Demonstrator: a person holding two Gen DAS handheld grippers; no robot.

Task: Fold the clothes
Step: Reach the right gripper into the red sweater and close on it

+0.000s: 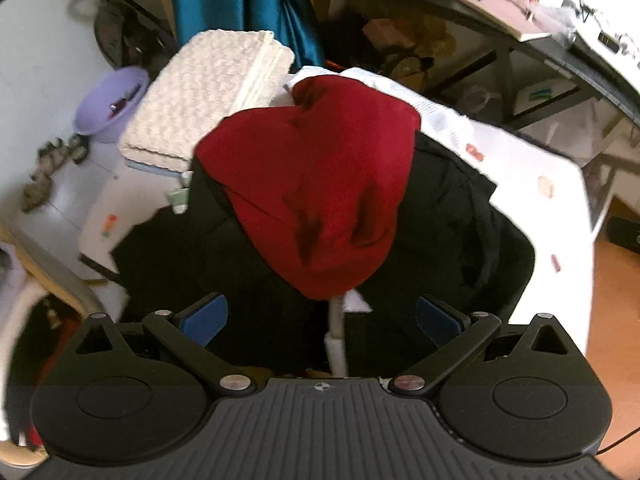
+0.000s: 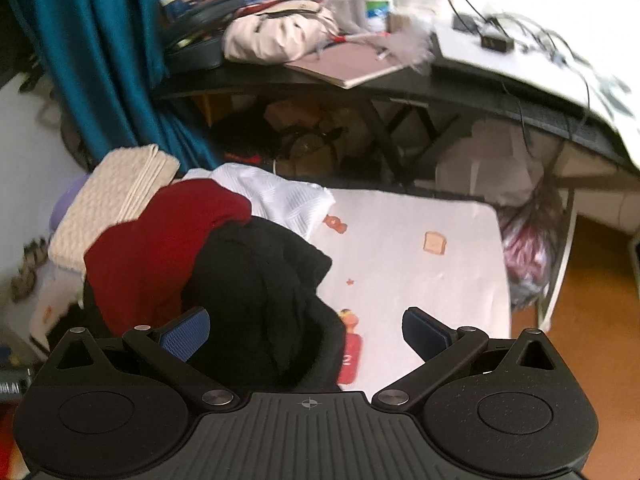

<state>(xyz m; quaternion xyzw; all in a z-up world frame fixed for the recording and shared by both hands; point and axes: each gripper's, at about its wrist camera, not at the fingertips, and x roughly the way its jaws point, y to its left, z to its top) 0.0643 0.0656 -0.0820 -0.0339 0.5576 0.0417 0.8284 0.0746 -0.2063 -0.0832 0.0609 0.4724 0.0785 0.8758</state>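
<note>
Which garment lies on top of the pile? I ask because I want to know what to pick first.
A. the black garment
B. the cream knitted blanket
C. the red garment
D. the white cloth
C: in the left wrist view the red garment drapes over the black garment, with the white cloth behind it and the folded cream blanket off to one side.

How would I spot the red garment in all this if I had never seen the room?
Find the white table with little cartoon pictures, below the cluttered desk. On its left side is a heap of clothes, where the red garment lies between a cream folded blanket and a black garment. It is the only red piece there.
</note>
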